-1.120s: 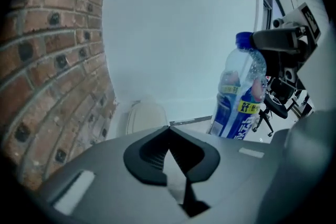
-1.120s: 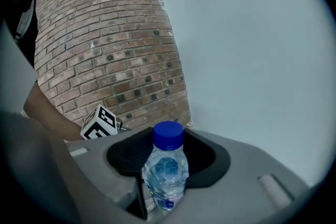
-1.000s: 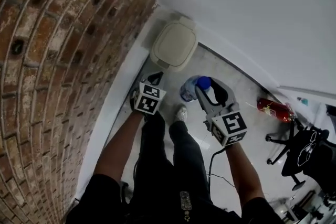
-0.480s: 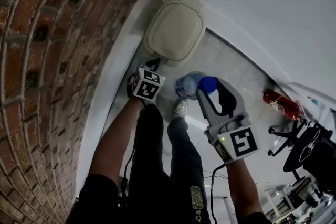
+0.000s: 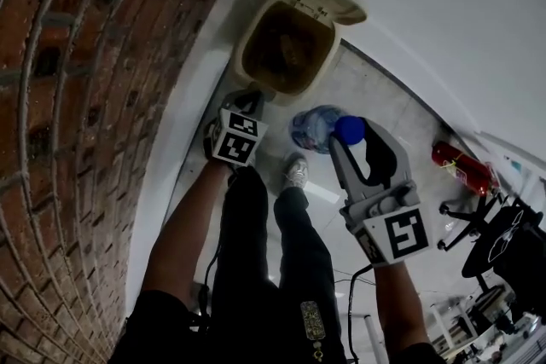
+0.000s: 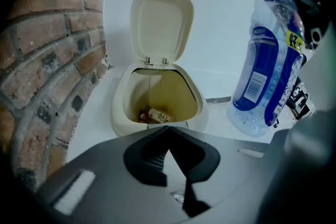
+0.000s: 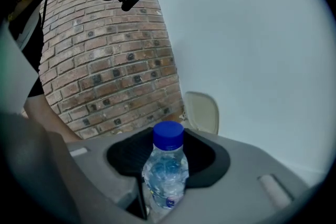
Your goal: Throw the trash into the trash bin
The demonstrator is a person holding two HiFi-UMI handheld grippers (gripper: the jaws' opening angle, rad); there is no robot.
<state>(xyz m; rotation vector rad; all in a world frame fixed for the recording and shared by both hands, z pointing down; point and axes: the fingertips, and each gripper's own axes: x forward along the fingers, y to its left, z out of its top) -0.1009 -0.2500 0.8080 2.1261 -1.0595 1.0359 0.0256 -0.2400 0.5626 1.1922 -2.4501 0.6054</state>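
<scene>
By brick wall (image 5: 85,98) — bin (image 6: 119,113) open, bottle (image 5: 314,130) near.

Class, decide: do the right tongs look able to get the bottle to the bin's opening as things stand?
Probably yes: the bin stands open, and nothing lies between its mouth and the bottle clamped in the right tongs.

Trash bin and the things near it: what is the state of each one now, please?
trash bin: open, some trash lies inside.
lid: raised upright.
bottle: capped, gripped near its cap, not yet in the trash bin.
right gripper: shut on the bottle.
left gripper: shut, empty.
</scene>
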